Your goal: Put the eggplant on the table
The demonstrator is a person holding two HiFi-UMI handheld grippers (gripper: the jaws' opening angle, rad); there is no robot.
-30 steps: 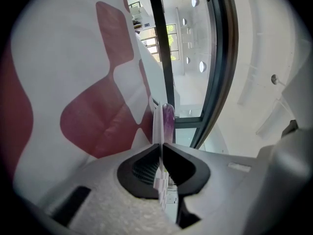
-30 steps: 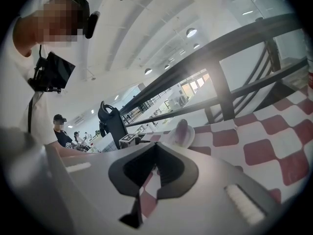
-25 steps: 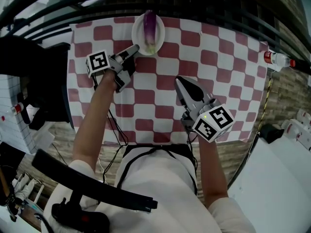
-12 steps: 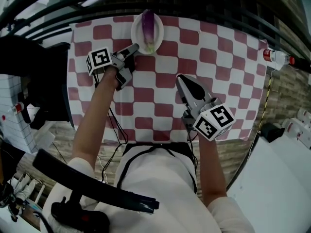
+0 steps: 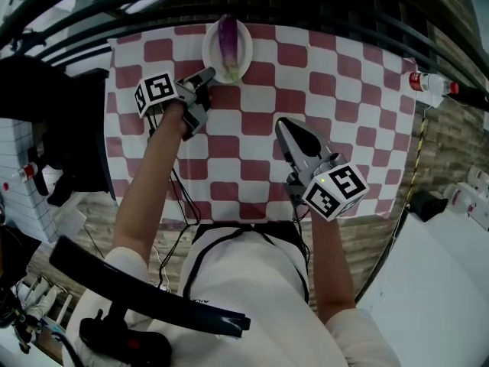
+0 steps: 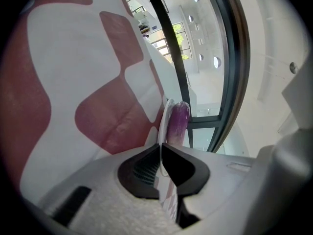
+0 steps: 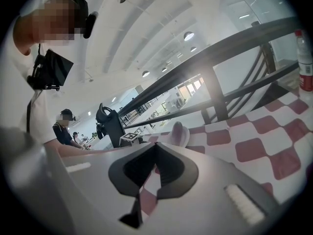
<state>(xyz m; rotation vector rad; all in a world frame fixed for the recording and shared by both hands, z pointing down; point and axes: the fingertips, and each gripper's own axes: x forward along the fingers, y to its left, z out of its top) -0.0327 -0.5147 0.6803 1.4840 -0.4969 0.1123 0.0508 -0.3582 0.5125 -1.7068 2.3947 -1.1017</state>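
- Hovering nearest the body, right tool (image 5: 283, 128) is sitting clenched on nothing above the checkered cloth (image 5: 344, 113), likely parked out of the way.
- Left tool (image 5: 208, 76) is reaching further out and pinching the near rim of the white plate (image 5: 208, 52); its jaws are clamped on that thin edge, probably to steady or tip the plate.
- Eggplant (image 5: 227, 38) is lying lengthwise in the plate at the far edge of the surface (image 5: 252, 167), not yet on the cloth.
- Task is looking barely started.

No readable text, labels or numbers
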